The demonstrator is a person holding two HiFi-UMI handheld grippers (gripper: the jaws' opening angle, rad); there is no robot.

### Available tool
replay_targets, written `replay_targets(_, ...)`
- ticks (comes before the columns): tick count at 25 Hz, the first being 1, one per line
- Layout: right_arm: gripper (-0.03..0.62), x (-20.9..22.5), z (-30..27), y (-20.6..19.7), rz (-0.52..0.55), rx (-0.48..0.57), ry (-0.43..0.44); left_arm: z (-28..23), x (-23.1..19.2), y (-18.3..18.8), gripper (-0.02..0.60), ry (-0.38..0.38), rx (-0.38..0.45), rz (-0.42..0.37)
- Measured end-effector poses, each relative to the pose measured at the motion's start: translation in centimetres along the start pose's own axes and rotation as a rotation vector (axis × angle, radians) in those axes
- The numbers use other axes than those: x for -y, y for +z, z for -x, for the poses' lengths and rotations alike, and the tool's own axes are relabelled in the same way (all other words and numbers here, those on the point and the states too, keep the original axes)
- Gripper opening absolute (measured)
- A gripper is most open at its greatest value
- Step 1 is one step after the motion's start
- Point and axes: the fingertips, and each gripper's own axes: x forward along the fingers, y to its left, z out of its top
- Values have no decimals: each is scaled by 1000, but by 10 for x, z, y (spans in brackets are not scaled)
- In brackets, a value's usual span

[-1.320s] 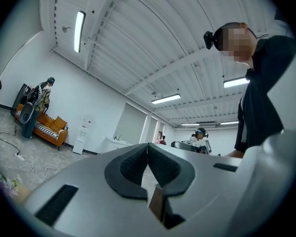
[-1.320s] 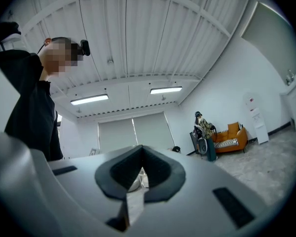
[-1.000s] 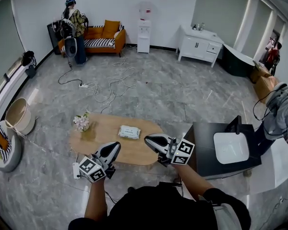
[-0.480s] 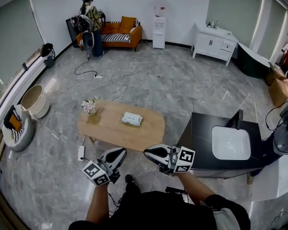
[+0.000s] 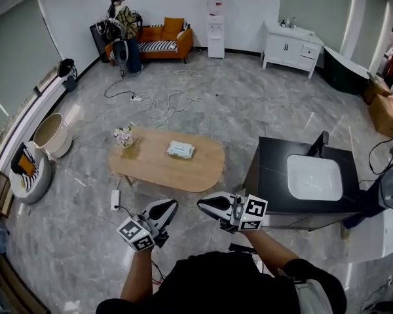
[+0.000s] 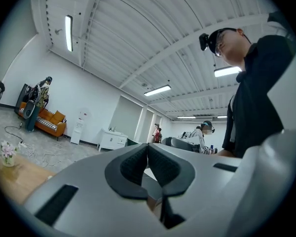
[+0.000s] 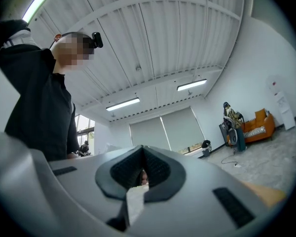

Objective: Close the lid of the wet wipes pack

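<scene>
Wet wipes pack (image 5: 181, 150): lies flat on the oval wooden tabletop (image 5: 200, 174), at my 12 o'clock and well apart from both grippers. From this height I cannot tell whether its lid is up or down.
Left gripper (image 5: 166, 208): held in the air over the grey floor (image 5: 249, 120), short of the tabletop's near edge. It points toward 1 o'clock, with its marker cube at the rear.
Left fingers (image 6: 133, 164): clenched, the dark pads meeting at the tips and grasping nothing.
Right gripper (image 5: 208, 205): level with the left one and near it at its 3 o'clock, pointing toward 9 o'clock so the two tips face each other.
Right fingers (image 7: 158, 169): clenched tip to tip, grasping nothing.
Flower vase (image 5: 124, 136): stands on the tabletop's left end, at 9 o'clock from the pack and apart from it.
Black counter (image 5: 272, 175): at my 2 o'clock, just beside the tabletop's right end, carrying a white basin (image 5: 314, 176).
Power strip (image 5: 114, 200): white, on the floor at 8 o'clock from the tabletop.
Cables (image 5: 164, 103): loose loops on the floor beyond the tabletop.
Far wall: an orange sofa (image 5: 164, 41) at 11 o'clock with a person (image 5: 121, 18) standing at its left end, and a white cabinet (image 5: 293, 44) at 1 o'clock.
</scene>
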Motion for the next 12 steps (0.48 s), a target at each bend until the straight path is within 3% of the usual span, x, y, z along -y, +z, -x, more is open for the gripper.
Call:
replay_targets(3, 11, -4, -1, -2, -14, -10, -55, 9, 9, 4, 17, -11, 5, 2)
replay_targets(12, 11, -15, -20, 10, 56, -16, -59, 40, 18, 18, 17, -2, 39, -5)
